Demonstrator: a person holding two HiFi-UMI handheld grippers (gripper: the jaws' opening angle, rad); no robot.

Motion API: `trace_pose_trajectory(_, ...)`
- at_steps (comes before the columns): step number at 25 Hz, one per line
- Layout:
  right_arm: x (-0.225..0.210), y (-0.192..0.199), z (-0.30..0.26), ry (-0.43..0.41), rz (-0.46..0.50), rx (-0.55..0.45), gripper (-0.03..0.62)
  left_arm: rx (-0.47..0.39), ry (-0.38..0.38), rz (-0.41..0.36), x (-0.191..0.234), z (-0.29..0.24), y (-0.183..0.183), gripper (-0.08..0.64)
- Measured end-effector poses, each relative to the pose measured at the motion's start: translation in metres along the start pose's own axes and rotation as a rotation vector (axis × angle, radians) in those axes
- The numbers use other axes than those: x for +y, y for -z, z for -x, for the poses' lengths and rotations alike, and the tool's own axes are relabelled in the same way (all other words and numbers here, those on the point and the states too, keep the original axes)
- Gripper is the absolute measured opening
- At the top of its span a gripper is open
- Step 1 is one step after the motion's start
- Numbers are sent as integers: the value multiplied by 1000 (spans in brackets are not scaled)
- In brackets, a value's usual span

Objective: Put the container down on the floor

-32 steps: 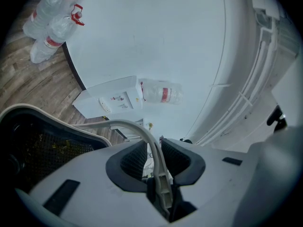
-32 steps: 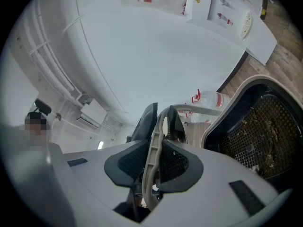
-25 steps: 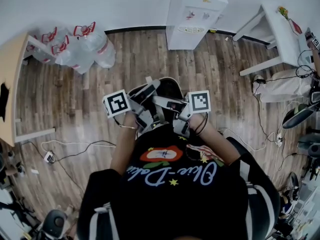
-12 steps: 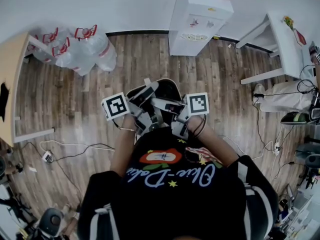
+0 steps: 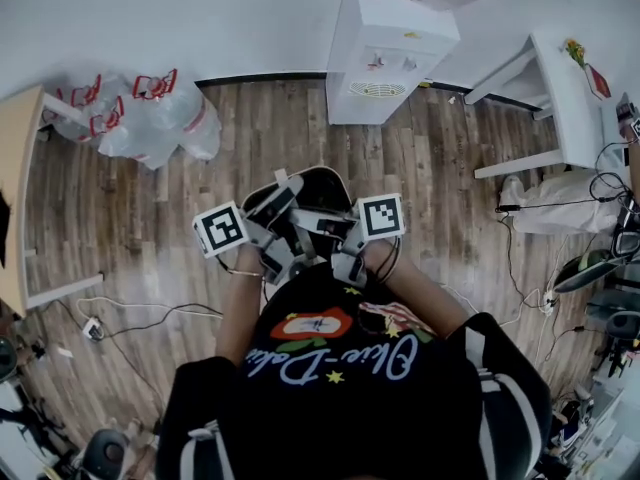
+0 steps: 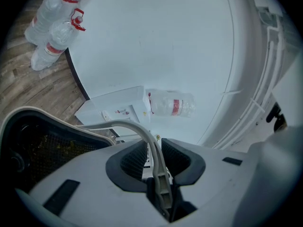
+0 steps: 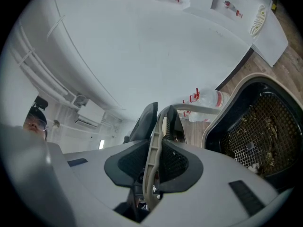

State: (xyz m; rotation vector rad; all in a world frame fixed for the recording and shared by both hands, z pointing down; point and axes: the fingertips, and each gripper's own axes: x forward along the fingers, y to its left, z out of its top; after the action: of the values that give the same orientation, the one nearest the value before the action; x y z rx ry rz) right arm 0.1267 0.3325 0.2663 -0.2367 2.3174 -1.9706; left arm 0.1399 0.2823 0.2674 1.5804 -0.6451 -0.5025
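A black container (image 5: 320, 183) with a mesh inner basket and a pale curved handle hangs in front of the person's chest, above the wooden floor. Both grippers hold that handle from the near side. My left gripper (image 5: 280, 240) is shut on the handle (image 6: 142, 129), which runs up between its dark pads (image 6: 132, 159); the container's rim (image 6: 42, 113) shows at lower left. My right gripper (image 5: 338, 240) is shut on the same handle (image 7: 152, 164), with the container's mesh (image 7: 258, 126) at right.
A white water dispenser (image 5: 385, 48) stands against the far wall. Clear water bottles (image 5: 150, 118) lie at back left. A white table (image 5: 560, 78) is at right, with a wooden desk edge (image 5: 15, 188) at left. Cables (image 5: 130, 303) trail on the floor.
In the head view both grippers and the container have shifted slightly left and nearer the person's body. Both grips on the handle look the same.
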Motion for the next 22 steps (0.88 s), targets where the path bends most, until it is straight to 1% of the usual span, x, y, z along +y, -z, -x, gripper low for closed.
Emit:
trace_pose_trajectory(4, -11, -21, 2, 12, -5, 12, 81, -21, -26, -2, 10, -17, -13, 87)
trace_pose_trajectory(9, -17, -38, 3, -5, -18, 21, 81, -25, -30, -6, 14, -33, -24, 87)
trace_pose_trajectory(15, -21, -59, -1, -19, 5, 45, 81, -55, -47, -22, 18, -46, -40, 87)
trace_pose_trajectory(22, -25, -95, -8, -26, -16, 71, 81, -72, -64, -28, 19, -69, -69, 87)
